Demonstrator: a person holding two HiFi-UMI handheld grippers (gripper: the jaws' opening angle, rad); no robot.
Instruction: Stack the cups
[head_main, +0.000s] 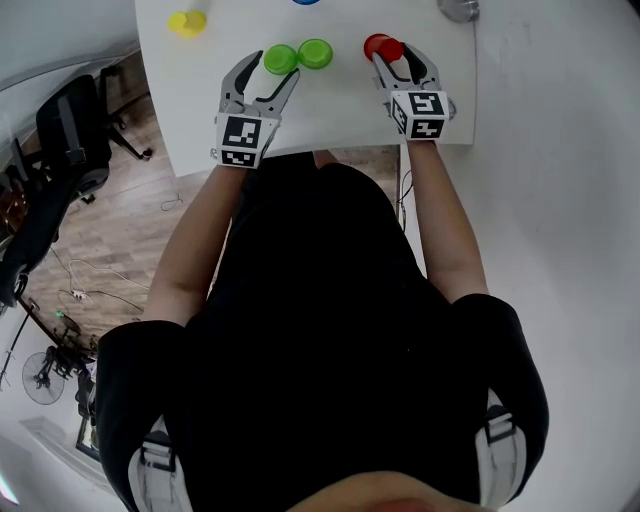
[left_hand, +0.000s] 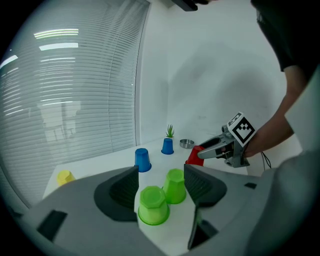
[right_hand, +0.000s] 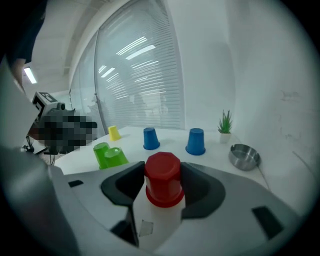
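Observation:
In the right gripper view an upside-down red cup (right_hand: 162, 180) stands on the white table (right_hand: 165, 222), and my right gripper (right_hand: 163, 170) is shut on it, pads against both its sides. The head view shows that gripper (head_main: 397, 55) at the red cup (head_main: 384, 47). Two green cups stand upside down side by side: the near one (left_hand: 152, 205) sits between the jaws of my open left gripper (left_hand: 161, 172) with table showing on either side, the far one (left_hand: 175, 186) just beyond. From above, the left gripper (head_main: 270, 68) reaches the left green cup (head_main: 281, 58); the second green cup (head_main: 316, 52) is beside it.
Two blue cups (right_hand: 150, 138) (right_hand: 195, 141), a yellow cup (right_hand: 114, 132), a metal ashtray (right_hand: 244, 156) and a small potted plant (right_hand: 225, 127) stand farther back on the table. The table's near edge (head_main: 330, 150) is right at my body. A wall closes the right side.

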